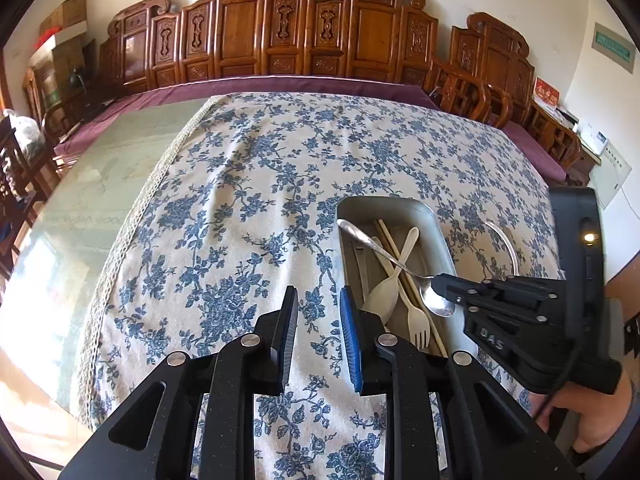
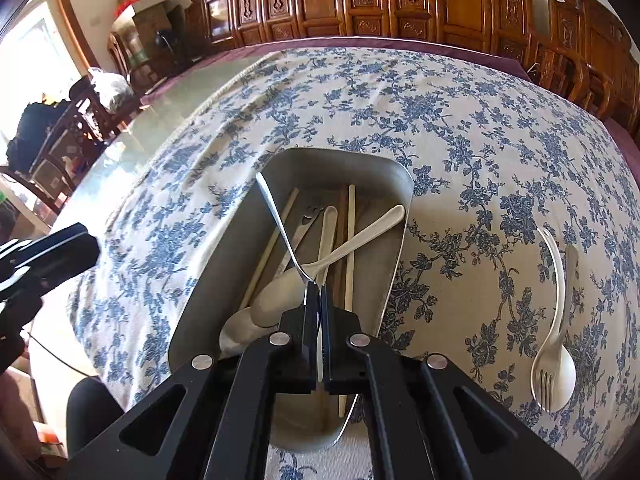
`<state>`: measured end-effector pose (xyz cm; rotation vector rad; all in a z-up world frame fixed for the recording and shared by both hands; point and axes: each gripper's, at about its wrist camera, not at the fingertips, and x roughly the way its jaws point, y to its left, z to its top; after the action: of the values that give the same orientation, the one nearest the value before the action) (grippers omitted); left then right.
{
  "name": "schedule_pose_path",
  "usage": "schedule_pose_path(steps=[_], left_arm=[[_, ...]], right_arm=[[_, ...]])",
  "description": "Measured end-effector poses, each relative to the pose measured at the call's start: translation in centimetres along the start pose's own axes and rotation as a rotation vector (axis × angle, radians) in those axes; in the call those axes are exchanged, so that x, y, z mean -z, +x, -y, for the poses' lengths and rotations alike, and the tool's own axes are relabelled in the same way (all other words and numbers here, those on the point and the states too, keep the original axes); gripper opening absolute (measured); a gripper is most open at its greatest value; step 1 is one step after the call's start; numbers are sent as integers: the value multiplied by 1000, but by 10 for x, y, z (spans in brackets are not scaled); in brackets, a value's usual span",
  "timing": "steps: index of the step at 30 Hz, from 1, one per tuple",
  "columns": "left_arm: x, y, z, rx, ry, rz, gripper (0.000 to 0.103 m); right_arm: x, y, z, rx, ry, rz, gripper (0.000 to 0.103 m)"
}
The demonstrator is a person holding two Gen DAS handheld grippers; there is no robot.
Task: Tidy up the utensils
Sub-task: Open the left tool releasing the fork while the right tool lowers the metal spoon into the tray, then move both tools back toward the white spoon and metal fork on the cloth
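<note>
Closest to us in the right wrist view, our right gripper (image 2: 316, 292) is clenched on the neck of a metal spoon (image 2: 276, 216). Its thin shiny handle slants up and to the left over the tray (image 2: 404, 184), while the bowl shows in the left wrist view just below the fingertips (image 1: 440, 282). Our left gripper (image 1: 318, 320) hangs released over the flowered cloth (image 1: 248, 184) just left of the tray, nothing between its pads.

In the grey metal tray lie a cream spoon (image 2: 360, 236), a cream fork (image 1: 412, 312) and pale chopsticks (image 2: 350, 240), crossed over one another. We cannot make out the small dark-tipped piece beneath them. Right of the tray, on the cloth, rest a cream spoon-fork (image 2: 554, 356) and a grey handle (image 2: 572, 264) whose end stays hidden behind it.
</note>
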<state>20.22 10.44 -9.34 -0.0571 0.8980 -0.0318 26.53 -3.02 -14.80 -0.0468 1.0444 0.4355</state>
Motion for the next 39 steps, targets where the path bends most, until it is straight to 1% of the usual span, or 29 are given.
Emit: schedule_pose_path(steps=[4,15,20,23,27,30,32,34,36,39], left_arm=[[2,1,-3,-3,-3,-2,20],[3,0,-4,-4,-2,-1,20],[3,-1,-2,-5,1,-2,20],[4,-1,-1,-6,4,-4,20],[3,-1,2,-6,10,-5,20],[2,0,6,-4,13,-6,20],[2,1,9,-2,17,-6,20],[2,2,12,0,24,-6,21],[3,3,14,3,28,-8,21],[3,3,19,8,33,-12,21]], right_arm=[[-2,7,1,13,8,-17,2],[8,10,1,-19,29,-40,3],[11,12,3,3,48,-44,3],[13,12,2,-21,54,-42,5],[16,6,0,-98,47,-34,9],[17,2,-1,-136,32,-39,10],[18,-2,0,-145,24,-32,10],[19,-7,3,-156,20,-19,20],[20,-14,7,-168,22,-3,22],[21,-27,16,-159,14,26,22]])
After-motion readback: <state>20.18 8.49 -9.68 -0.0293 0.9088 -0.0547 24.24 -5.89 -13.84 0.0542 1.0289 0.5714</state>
